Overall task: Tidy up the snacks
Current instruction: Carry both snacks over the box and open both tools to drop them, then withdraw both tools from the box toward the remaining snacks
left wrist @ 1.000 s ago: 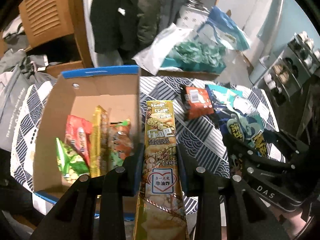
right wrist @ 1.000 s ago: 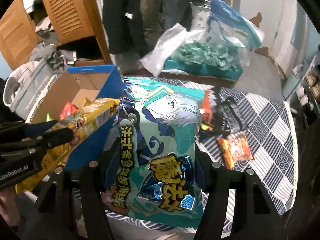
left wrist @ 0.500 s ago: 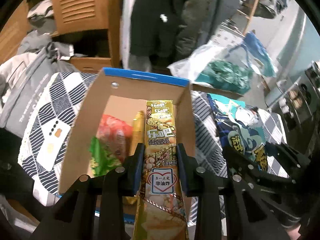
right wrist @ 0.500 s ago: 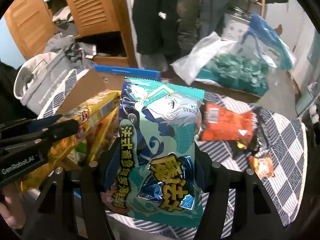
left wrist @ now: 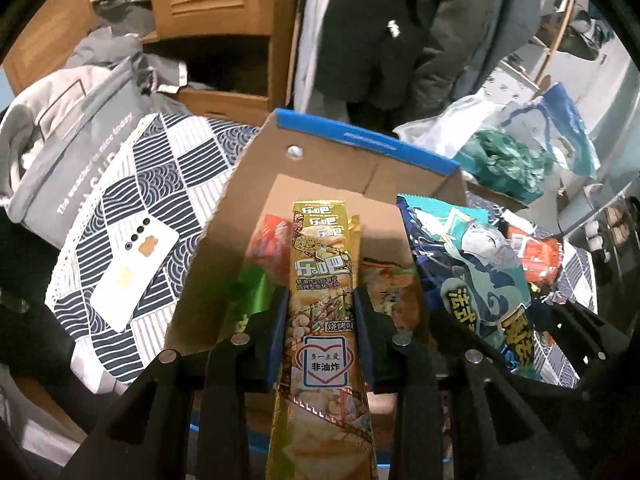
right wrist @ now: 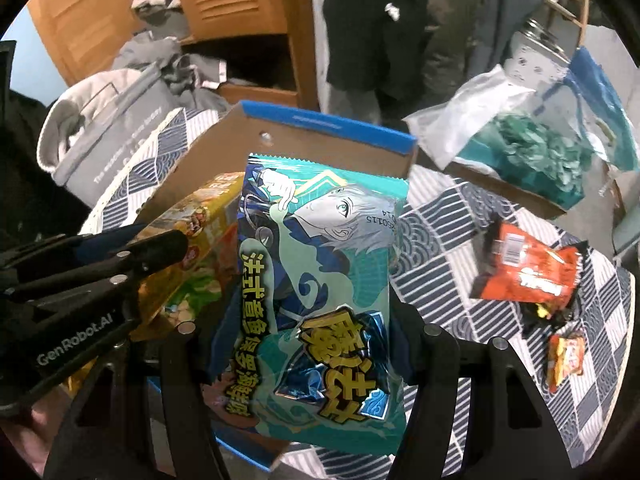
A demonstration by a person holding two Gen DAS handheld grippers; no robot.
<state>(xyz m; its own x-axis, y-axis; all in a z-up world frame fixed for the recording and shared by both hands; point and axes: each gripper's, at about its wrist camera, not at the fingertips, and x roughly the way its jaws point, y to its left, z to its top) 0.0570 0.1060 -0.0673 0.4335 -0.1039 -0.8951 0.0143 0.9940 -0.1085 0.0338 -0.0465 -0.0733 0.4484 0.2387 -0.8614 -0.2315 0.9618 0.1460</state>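
Left gripper point(left wrist: 320, 312) jaws clamp the long gold snack pack point(left wrist: 322, 280) mid-length over the cardboard box point(left wrist: 360, 140); it looks light, crinkly, slippery. Right gripper point(right wrist: 308, 344) jaws pinch the teal chip bag point(right wrist: 320, 272), puffy and crushable, near its lower end, at the box's 3 o'clock side.

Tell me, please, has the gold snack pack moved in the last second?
Yes. The gold pack moved left from over the tablecloth to over the box.

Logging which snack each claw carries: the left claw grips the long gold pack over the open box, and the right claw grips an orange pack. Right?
Not quite. The right claw grips the teal anime bag, as the right wrist view shows; the orange pack lies on the tablecloth. The left claw does grip the gold pack over the box.
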